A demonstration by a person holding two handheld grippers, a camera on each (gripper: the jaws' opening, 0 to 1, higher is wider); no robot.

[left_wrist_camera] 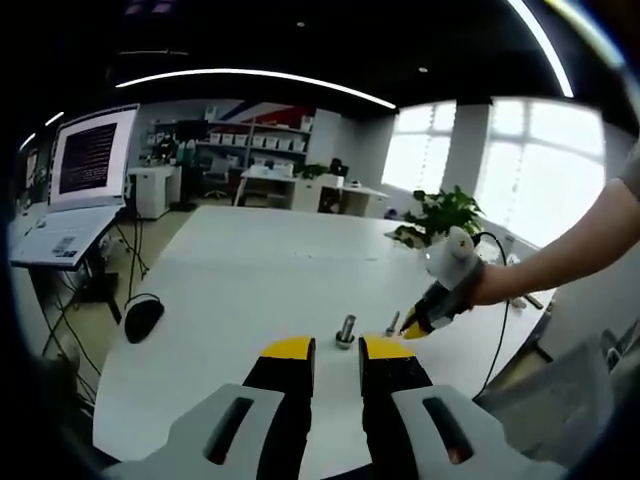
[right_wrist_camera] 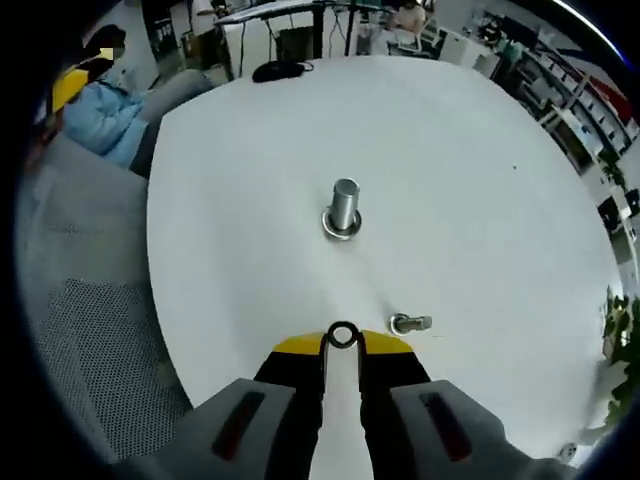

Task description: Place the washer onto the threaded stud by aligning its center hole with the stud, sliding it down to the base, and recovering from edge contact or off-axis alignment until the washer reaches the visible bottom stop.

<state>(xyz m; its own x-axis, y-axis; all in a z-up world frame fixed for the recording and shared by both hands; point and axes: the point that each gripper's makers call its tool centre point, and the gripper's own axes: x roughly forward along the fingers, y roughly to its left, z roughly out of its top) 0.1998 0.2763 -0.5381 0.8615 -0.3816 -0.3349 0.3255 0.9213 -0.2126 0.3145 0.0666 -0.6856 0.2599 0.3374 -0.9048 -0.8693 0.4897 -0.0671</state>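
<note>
- The right gripper [right_wrist_camera: 342, 342], yellow-tipped with black jaws, has its tips clamped on a small dark metal ring washer [right_wrist_camera: 342, 335], held on edge above the white table [right_wrist_camera: 480, 180].
- Beyond those tips stands the upright silver threaded stud [right_wrist_camera: 343, 208] on its round base flange, apart from the washer and almost straight ahead.
- A small silver bolt [right_wrist_camera: 409, 323] lies on its side just right of the right gripper's tips; nothing lies between washer and stud.
- The left gripper [left_wrist_camera: 337, 347] hovers with jaws apart, holding nothing; the stud [left_wrist_camera: 346, 329] sits just past its tips.
- In the left gripper view the right gripper [left_wrist_camera: 418, 326] reaches in beside the stud, a person's hand [left_wrist_camera: 490, 284] holding it; the washer is too small to make out there.
- Farther off lie a black computer mouse [left_wrist_camera: 143, 318] and an open laptop [left_wrist_camera: 75, 190].
</note>
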